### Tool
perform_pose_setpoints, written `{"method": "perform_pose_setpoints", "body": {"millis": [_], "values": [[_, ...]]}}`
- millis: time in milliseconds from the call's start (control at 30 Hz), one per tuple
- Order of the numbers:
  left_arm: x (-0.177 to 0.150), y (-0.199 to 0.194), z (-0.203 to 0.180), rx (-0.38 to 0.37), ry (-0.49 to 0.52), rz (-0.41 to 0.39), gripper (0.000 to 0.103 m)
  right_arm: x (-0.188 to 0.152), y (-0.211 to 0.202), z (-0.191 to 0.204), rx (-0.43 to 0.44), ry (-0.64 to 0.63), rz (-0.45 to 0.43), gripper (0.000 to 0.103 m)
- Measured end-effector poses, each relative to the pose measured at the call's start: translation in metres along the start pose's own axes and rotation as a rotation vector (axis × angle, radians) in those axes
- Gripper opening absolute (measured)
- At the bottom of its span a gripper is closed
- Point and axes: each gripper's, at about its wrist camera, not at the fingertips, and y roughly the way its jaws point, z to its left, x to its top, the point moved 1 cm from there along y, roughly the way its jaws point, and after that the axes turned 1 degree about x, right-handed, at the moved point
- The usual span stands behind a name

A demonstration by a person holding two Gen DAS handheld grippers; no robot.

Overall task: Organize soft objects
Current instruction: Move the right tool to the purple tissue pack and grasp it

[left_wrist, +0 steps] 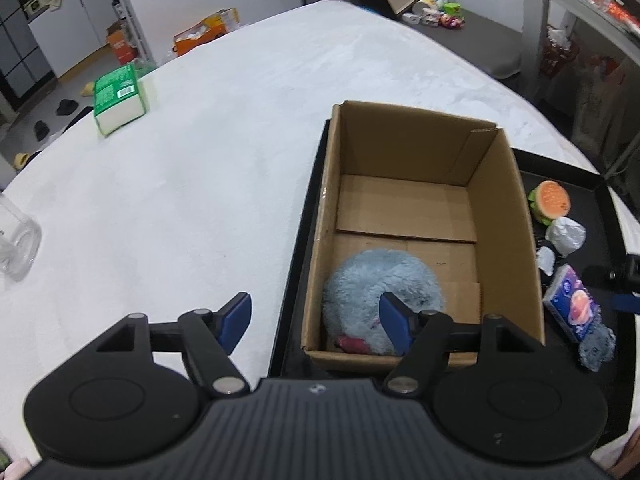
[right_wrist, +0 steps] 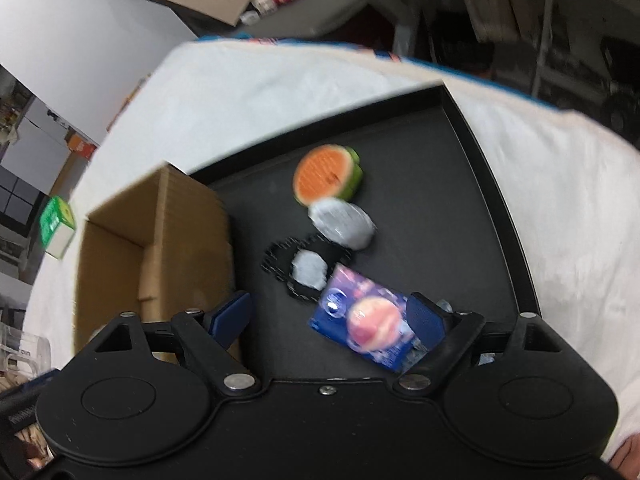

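A cardboard box [left_wrist: 508, 216] stands open on a black tray [left_wrist: 576, 184]. A fluffy grey-blue plush [left_wrist: 372, 280] with a pink patch lies in the box's near corner. My left gripper [left_wrist: 316, 322] is open and empty, over the box's near left wall. Right of the box on the tray lie a watermelon-slice toy [left_wrist: 550, 200], a silver-white lump [left_wrist: 566, 234], a blue pack with a planet picture [left_wrist: 574, 306] and a grey-blue fluffy piece [left_wrist: 598, 346]. My right gripper [right_wrist: 332, 316] is open above the blue pack [right_wrist: 368, 320], not holding it. The view is blurred.
The tray rests on a white tabletop [left_wrist: 200, 160]. A green and white box [left_wrist: 120, 98] lies at the far left. A clear plastic container [left_wrist: 16, 244] stands at the left edge. A black mesh piece [right_wrist: 280, 260] lies on the tray [right_wrist: 440, 200] beside the cardboard box [right_wrist: 120, 240].
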Motion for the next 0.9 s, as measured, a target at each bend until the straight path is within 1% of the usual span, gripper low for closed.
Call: {"method": "perform_pose_setpoints", "body": {"millis": [133,267,367,467,600,733,900], "values": [[0.002,0.005,-0.003,0.045,-0.018,0.024,0.069,-0.001,0.015,-0.014,0.003,0.02,0.041,0.08],[0.004,0.006,-0.009,0.071,-0.016,0.03,0.069,0.002,0.027,-0.016,0.01,0.015,0.066,0.08],[0.005,0.007,-0.015,0.089,-0.007,0.034,0.069,0.005,0.032,-0.013,0.035,-0.004,0.063,0.08],[0.005,0.009,-0.019,0.104,-0.003,0.04,0.069,0.006,0.036,-0.011,0.038,-0.032,0.07,0.081],[0.007,0.01,-0.025,0.12,-0.003,0.041,0.069,0.002,0.039,0.003,-0.013,-0.16,0.063,0.081],[0.008,0.012,-0.031,0.13,0.007,0.042,0.069,-0.005,0.04,0.015,-0.006,-0.27,0.065,0.085],[0.01,0.013,-0.035,0.145,0.013,0.044,0.069,-0.011,0.04,0.021,-0.028,-0.368,0.079,0.088]]}}
